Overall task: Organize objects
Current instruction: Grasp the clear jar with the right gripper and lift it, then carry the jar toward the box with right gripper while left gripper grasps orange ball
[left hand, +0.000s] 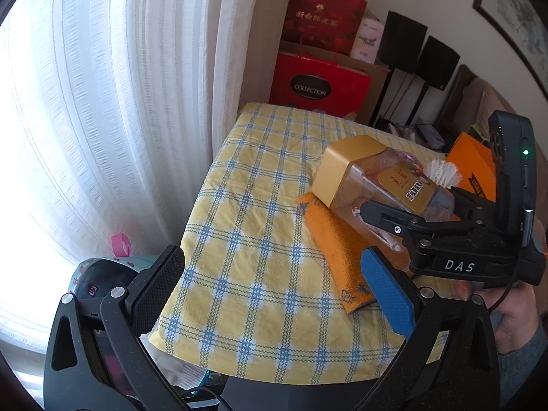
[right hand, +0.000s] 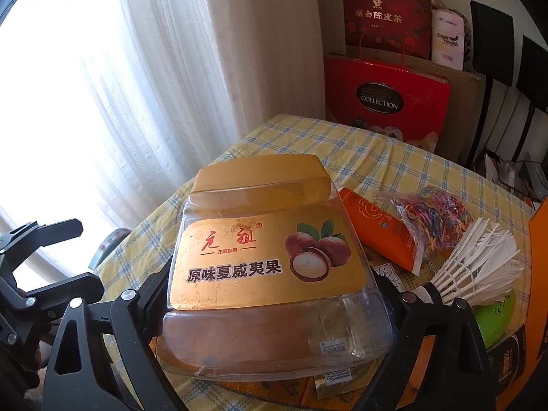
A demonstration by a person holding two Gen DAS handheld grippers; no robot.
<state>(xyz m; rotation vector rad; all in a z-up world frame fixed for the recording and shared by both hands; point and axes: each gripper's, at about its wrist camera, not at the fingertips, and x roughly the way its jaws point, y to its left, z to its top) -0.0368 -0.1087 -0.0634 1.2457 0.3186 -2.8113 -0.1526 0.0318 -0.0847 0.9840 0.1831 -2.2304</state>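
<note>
1. White curtains (left hand: 102, 120) hang just beside the near-left edge of the table, which is covered in a yellow-and-blue checked cloth (left hand: 260, 239); red gift bags (left hand: 318, 78) stand behind its far edge.
2. Bare cloth fills the table's left half; the right half is crowded.
3. On the right lie an orange tube (right hand: 380, 229), a bag of coloured rubber bands (right hand: 435, 215) and a bundle of white sticks (right hand: 479, 267) over a green ball (right hand: 496, 318).
4. The right gripper (right hand: 270, 311) has its fingers pressed against both sides of a clear plastic jar (right hand: 270, 267) with a gold lid (right hand: 260, 173), holding it tilted, lid pointing away, above an orange towel (left hand: 335, 250).
5. The left gripper (left hand: 274, 284) is spread wide with nothing between its fingers, hovering over the bare cloth, just left of the jar.
</note>
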